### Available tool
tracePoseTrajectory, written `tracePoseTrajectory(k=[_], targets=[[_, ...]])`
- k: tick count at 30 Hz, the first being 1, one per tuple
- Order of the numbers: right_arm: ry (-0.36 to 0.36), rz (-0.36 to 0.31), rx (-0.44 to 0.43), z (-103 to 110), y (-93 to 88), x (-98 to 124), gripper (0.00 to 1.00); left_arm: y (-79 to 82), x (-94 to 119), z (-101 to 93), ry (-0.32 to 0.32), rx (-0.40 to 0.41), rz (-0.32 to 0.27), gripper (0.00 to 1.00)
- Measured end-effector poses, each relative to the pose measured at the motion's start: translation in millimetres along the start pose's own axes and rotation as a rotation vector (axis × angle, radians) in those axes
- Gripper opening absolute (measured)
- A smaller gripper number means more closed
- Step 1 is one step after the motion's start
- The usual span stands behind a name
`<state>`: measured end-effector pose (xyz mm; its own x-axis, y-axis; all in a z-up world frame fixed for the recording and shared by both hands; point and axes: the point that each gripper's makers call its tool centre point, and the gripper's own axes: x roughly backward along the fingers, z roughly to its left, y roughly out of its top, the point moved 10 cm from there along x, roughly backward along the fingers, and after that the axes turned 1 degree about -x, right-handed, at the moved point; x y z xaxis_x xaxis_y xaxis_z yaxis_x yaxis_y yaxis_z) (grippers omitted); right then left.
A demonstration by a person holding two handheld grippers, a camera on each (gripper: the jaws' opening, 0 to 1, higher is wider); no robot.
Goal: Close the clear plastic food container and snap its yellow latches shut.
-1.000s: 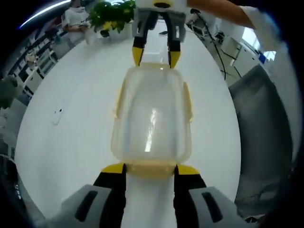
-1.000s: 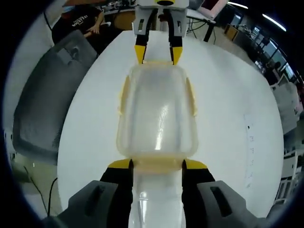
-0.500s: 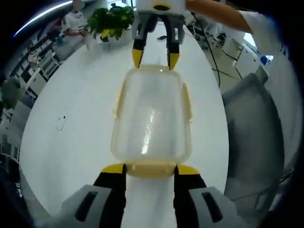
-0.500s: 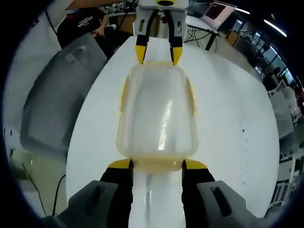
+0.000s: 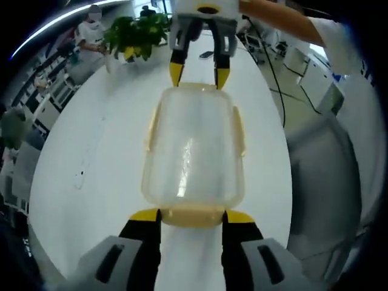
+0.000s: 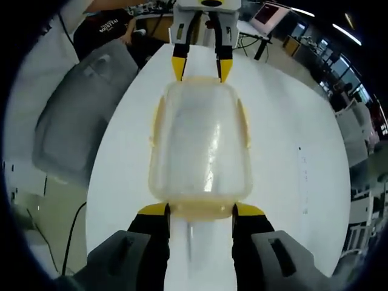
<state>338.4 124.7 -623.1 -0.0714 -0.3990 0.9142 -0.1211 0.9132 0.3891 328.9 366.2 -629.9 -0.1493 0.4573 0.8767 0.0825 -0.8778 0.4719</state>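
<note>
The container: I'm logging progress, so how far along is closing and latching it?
Done: the lid sits on the clear container. In hand: the left gripper and right gripper each straddle a yellow end latch, jaws open. Left: whether any latch is snapped, including the side latches, cannot be told.

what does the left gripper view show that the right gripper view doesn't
Left gripper view: a green potted plant at the table's far end, with a seated person beside it.

Right gripper view: a person in a dark printed shirt behind the table, and a lit monitor further back.

Both: the clear container with yellow latches on the white table, a hand-held gripper at each short end, its jaws either side of the end latch, and a grey chair beside the table.
</note>
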Motion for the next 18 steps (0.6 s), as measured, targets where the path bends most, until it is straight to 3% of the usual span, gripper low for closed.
tracePoseTrajectory(k=[18], targets=[[-0.010, 0.037, -0.026, -9, -64.6, 21, 0.36, 56.2, -44, 8.8, -0.013, -0.023, -0.020, 0.33]])
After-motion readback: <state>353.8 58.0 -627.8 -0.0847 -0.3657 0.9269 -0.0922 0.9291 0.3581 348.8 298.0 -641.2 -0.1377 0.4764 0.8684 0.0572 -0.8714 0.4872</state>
